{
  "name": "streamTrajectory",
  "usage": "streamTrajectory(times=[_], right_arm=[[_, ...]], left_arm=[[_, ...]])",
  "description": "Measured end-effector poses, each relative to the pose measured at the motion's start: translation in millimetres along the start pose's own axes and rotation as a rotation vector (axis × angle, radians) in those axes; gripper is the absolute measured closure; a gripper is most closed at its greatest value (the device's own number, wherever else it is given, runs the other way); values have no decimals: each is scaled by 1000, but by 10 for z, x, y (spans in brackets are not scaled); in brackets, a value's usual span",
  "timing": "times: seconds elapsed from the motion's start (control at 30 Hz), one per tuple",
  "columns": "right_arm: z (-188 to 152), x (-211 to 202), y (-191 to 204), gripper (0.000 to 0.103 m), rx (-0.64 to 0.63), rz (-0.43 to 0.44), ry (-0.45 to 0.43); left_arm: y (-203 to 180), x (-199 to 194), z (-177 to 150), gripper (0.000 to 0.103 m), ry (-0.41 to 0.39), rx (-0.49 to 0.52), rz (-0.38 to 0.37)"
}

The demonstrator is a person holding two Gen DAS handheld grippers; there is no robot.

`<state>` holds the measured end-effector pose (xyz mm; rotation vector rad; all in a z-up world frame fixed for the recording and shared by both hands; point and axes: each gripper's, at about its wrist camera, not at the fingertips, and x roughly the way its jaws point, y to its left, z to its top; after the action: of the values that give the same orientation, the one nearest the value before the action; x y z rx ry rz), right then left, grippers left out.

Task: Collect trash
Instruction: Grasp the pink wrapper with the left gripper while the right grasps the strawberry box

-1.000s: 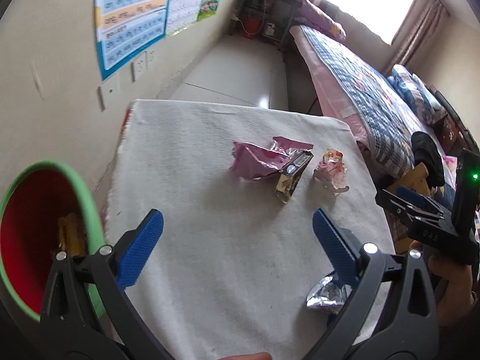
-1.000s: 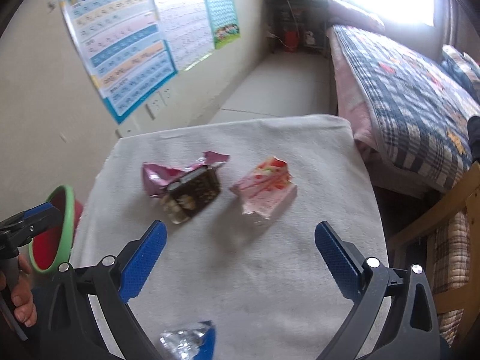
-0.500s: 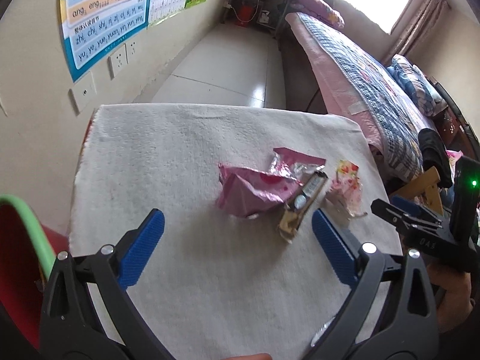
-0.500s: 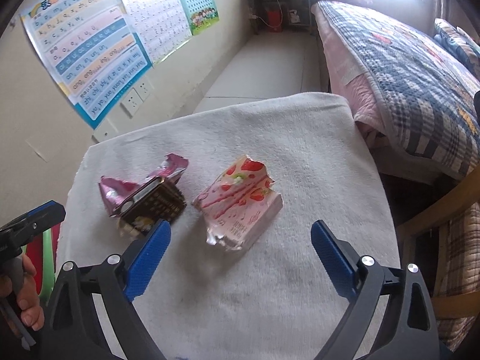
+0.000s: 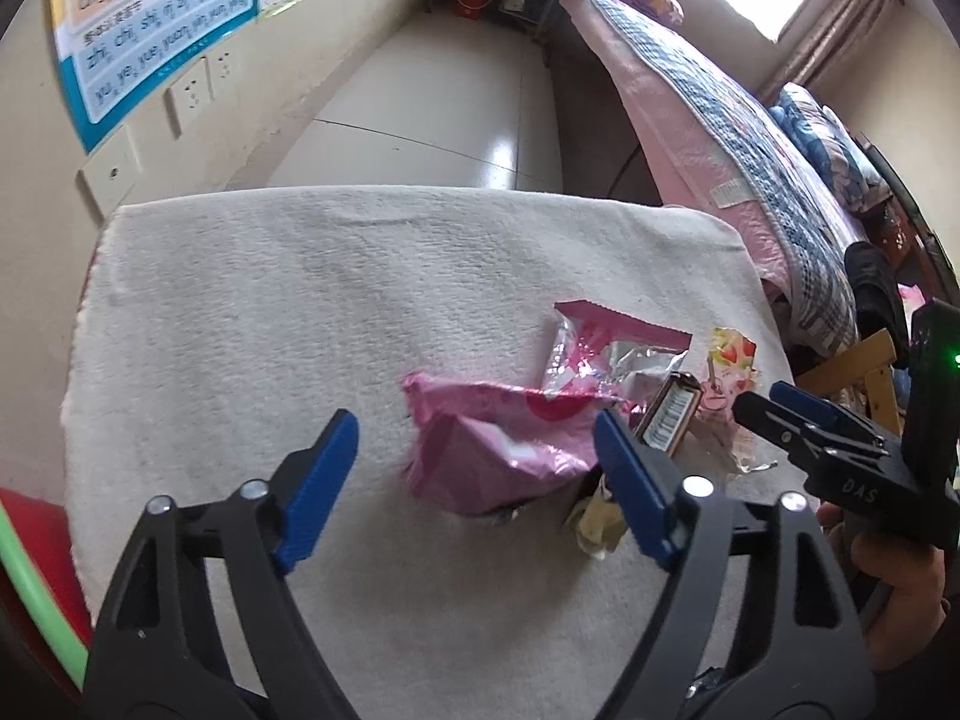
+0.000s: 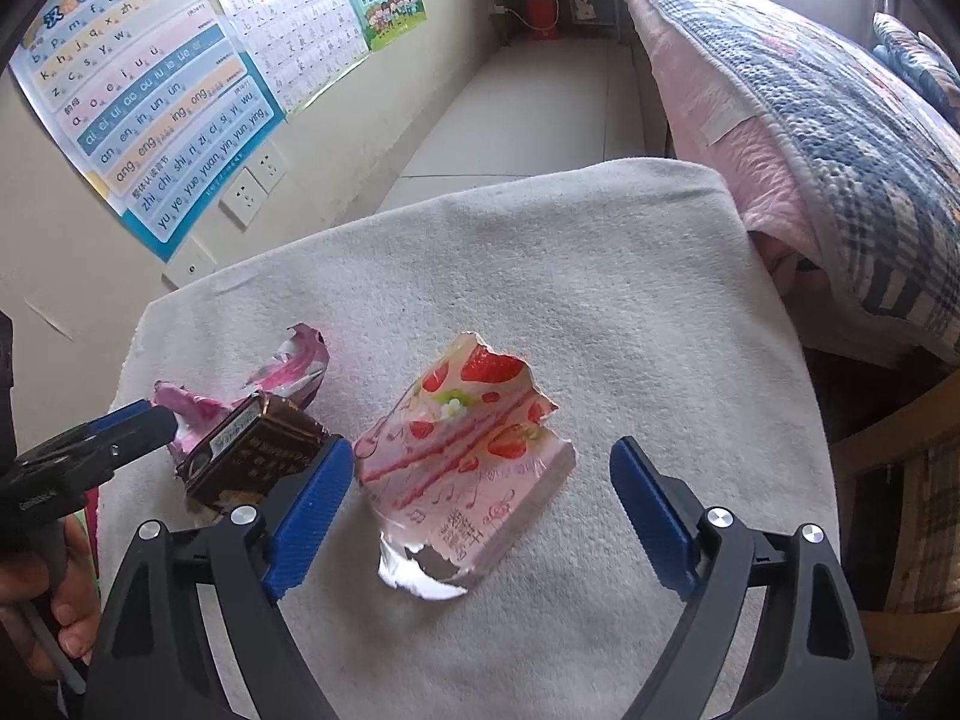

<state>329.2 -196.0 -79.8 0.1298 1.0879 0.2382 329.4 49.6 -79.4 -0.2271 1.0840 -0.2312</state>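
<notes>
Left wrist view: left gripper [image 5: 474, 468] closing, fingers still wide, pink wrapper [image 5: 498, 438] between them, pads not yet pressing. Brown wrapper [image 5: 669, 417] just beside the right finger. Red bin with green rim [image 5: 36, 588] at the table's left edge, contents hidden here. All three pieces still lying on the white towel [image 5: 270, 300].

Right wrist view: right gripper [image 6: 474, 492] also closing, fingers wide around the strawberry wrapper [image 6: 462, 462], not clamped. Judged early: nothing lifted yet, everything left to bin.
</notes>
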Motion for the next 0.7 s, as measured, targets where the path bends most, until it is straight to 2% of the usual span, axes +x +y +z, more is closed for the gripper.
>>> streamTrajectory(times=[0.03,0.1,0.2,0.33,0.4,0.43,0.47,0.5,0.6,0.7], right_arm=[[-4,14,-4,26,1,2,4],[-7,47,-9,32,2,22,14],[-6,43,9,35,-9,30,7],[-1,22,-42,43,17,51,-2],[10,-6,-98,55,33,58,-8],[14,-14,-107,57,37,60,-9],[16,-34,-124,65,38,62,-12],[18,-41,-123,92,35,59,-16],[-14,-17,-165,96,36,67,7],[-42,-43,-173,93,37,70,1]], left_arm=[[-11,22,2,32,2,3,-1],[-38,68,-1,44,11,19,-1],[-68,116,-24,59,24,30,-19],[-59,110,-50,73,20,20,-38],[-37,82,-54,81,14,2,-44],[-32,70,-56,81,13,-2,-48],[-31,57,-64,82,13,-5,-55],[-27,39,-76,83,11,-8,-61],[-37,-12,-109,86,0,-5,-56],[-30,-54,-142,86,-5,-7,-55]])
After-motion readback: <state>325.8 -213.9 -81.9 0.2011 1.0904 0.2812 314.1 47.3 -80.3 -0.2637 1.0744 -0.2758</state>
